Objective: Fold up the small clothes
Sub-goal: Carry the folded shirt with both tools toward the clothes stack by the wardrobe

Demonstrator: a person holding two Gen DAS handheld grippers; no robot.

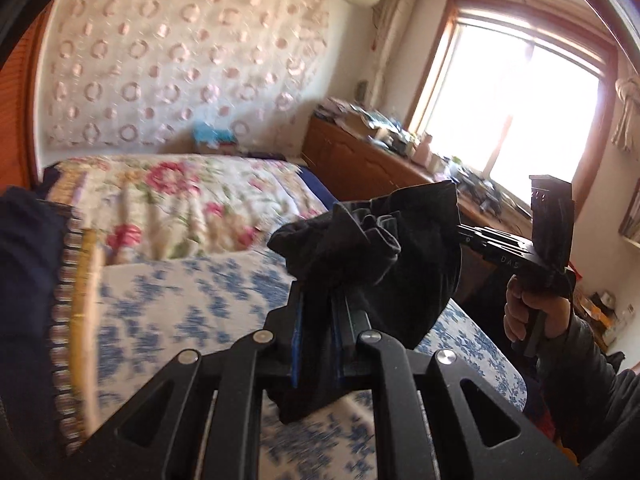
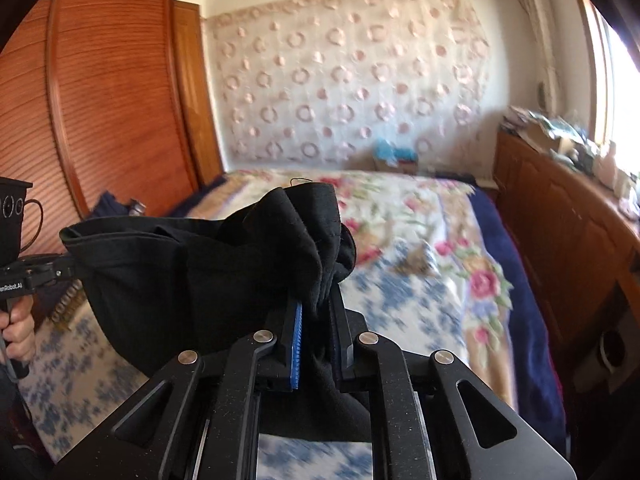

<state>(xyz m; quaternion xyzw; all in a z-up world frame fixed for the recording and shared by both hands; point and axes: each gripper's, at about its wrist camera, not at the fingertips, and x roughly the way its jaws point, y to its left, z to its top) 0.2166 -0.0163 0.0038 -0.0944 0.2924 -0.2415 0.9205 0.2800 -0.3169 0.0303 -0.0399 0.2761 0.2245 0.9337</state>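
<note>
A small black garment (image 1: 400,264) hangs in the air above the bed, stretched between both grippers. In the left wrist view my left gripper (image 1: 320,300) is shut on one bunched edge of it, the cloth pinched between the blue pads. My right gripper (image 1: 460,232) comes in from the right, its tips buried in the cloth's far edge, with a hand (image 1: 532,316) on its handle. In the right wrist view my right gripper (image 2: 316,312) is shut on the black garment (image 2: 180,280). The left gripper (image 2: 70,266) holds its other end at the left.
Below lies the bed with a blue-flowered sheet (image 1: 180,312) and a pink-flowered quilt (image 1: 168,192) farther back. A cluttered wooden cabinet (image 1: 360,160) runs under the window on the right. A wooden wardrobe (image 2: 100,100) stands on the left. Dark cloth (image 1: 24,280) fills the left edge.
</note>
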